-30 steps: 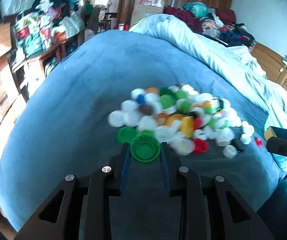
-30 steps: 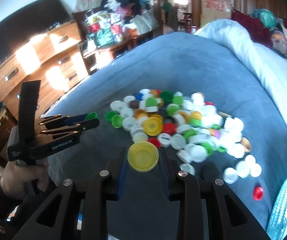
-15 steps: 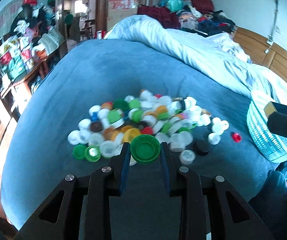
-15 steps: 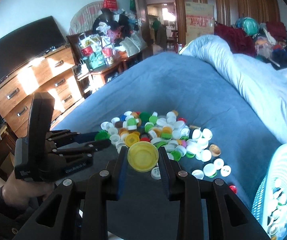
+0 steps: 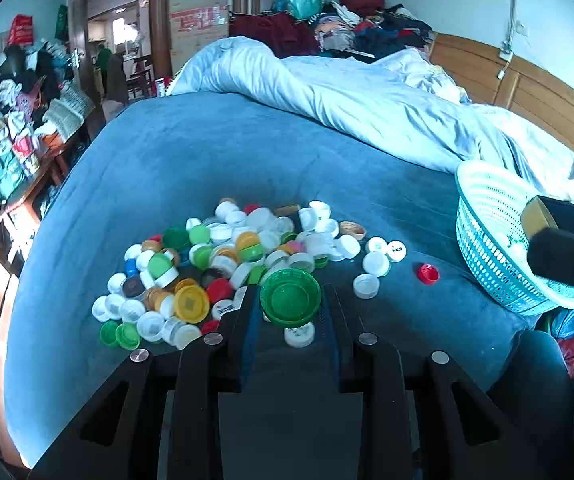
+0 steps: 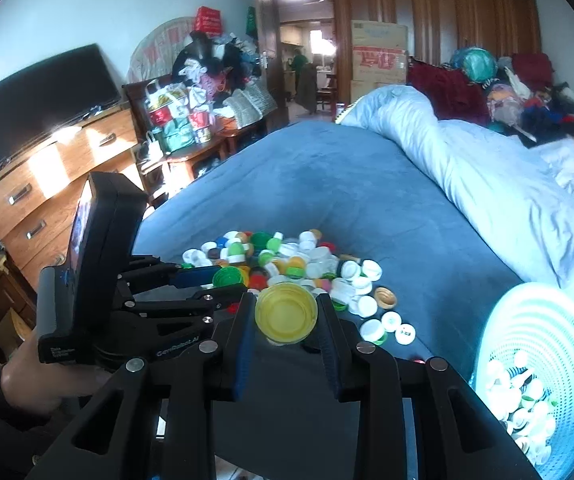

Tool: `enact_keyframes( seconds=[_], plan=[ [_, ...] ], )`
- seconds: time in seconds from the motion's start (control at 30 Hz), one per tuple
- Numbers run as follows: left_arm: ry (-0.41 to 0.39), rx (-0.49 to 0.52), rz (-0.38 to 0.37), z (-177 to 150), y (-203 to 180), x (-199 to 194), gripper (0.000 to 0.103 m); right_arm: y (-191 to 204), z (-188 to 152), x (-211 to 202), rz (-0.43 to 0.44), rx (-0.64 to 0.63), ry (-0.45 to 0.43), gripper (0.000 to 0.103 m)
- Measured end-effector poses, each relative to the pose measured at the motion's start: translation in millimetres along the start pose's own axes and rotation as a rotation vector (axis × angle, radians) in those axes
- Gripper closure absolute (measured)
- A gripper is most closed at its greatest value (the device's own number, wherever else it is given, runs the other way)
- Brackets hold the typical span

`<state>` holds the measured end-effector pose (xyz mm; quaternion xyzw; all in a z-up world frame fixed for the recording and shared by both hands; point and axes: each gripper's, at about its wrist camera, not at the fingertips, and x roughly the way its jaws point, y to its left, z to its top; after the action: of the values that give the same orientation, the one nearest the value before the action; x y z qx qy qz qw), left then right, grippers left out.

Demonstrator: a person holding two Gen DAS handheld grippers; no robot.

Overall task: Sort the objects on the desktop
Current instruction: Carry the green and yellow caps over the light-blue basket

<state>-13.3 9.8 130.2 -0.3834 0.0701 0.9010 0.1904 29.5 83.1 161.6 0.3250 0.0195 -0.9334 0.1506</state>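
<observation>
Green cap: pinched between jaws of left gripper, now lifted clear of cap pile on blue bedspread. Yellow cap: pinched in right gripper, likewise raised. Both have swung toward white basket, newly in view, caps already inside. Judged: carry phase; drop not yet made.

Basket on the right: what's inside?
The basket holds loose bottle caps, mostly white, a few with green, heaped along its lower side. Whatever lies under that heap is covered.
</observation>
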Motion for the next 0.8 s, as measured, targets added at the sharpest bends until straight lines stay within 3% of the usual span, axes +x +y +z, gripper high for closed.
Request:
enact_keyframes(
  seconds=[0.33, 0.8],
  plan=[
    [0.006, 0.074, -0.032, 24.2, -45.6, 9.2, 0.078, -69.5, -1.9, -34.5, -0.145, 0.078, -0.067, 0.07],
    [-0.036, 0.203, -0.134, 88.5, -141.5, 21.9, 0.078, -156.2, -19.9, -83.8, -0.341, 0.196, -0.095, 0.07]
  ],
)
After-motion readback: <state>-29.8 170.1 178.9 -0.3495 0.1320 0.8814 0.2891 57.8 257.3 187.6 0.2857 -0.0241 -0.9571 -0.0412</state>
